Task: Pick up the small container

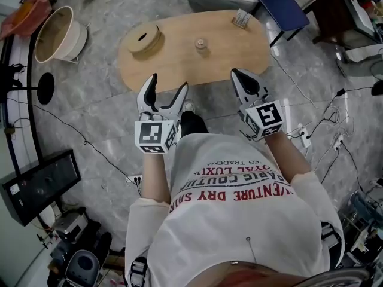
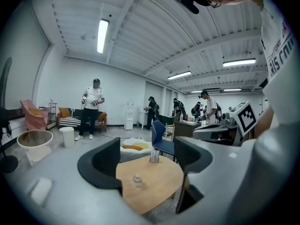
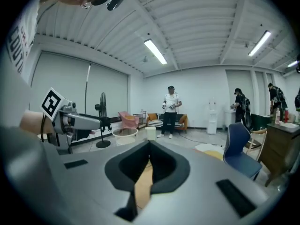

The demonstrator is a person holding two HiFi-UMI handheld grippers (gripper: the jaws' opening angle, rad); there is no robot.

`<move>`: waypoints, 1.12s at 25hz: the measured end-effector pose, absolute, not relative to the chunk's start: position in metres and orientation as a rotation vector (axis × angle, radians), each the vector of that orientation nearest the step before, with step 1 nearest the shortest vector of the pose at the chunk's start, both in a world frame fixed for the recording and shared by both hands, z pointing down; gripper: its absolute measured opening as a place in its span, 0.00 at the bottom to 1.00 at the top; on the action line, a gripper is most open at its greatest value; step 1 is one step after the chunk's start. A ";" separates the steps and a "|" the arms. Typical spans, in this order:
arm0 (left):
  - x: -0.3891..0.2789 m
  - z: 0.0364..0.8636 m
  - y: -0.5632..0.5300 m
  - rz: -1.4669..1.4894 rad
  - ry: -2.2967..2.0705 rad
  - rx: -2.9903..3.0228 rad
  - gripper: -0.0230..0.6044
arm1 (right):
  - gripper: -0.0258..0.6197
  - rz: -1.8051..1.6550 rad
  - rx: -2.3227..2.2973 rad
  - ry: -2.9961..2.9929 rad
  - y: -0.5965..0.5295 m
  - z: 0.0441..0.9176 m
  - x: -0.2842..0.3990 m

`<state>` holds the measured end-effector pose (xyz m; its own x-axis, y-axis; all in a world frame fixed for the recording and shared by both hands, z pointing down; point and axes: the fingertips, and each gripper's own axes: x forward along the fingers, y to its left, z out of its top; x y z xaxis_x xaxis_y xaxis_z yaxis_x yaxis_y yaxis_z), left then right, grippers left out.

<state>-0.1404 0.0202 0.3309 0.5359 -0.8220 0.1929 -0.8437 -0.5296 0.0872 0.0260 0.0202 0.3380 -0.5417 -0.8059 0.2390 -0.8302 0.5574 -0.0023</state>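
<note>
One small container (image 1: 201,43), maybe glass, wooden table (image 1: 179,67); left gripper (image 1: 169,82) agape, right gripper (image 1: 237,74) closed.

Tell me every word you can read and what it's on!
"VENTURE DRY SHI": T-shirt, upside down, cut off.
"PARIS COUTU": same T-shirt.
"OYAL LUX": same T-shirt.
"EG. TRADEM": same T-shirt.
Card stand on the table: too small to read.
Left marker cube, right marker cube: patterns, no words.

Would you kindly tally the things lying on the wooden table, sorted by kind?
On the table:
small container: 1
round wooden disc with a hole: 1
small printed stand: 1
Total: 3
</note>
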 end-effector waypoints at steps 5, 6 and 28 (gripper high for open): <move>-0.158 0.335 -0.065 0.212 -1.278 2.644 0.62 | 0.05 0.207 1.458 -2.521 -0.051 0.337 0.000; -0.159 0.337 -0.079 0.222 -1.253 2.657 0.62 | 0.05 0.213 1.473 -2.510 -0.063 0.337 -0.002; -0.078 0.556 -0.176 0.448 -1.255 2.483 0.62 | 0.05 0.488 1.375 -2.514 -0.186 0.473 0.070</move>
<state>-0.0779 -0.1758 0.5562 0.5647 -0.7138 0.4143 -0.8148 -0.5620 0.1422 0.0697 -0.1861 0.4726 -0.5312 -0.7677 0.3584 -0.8461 0.5032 -0.1761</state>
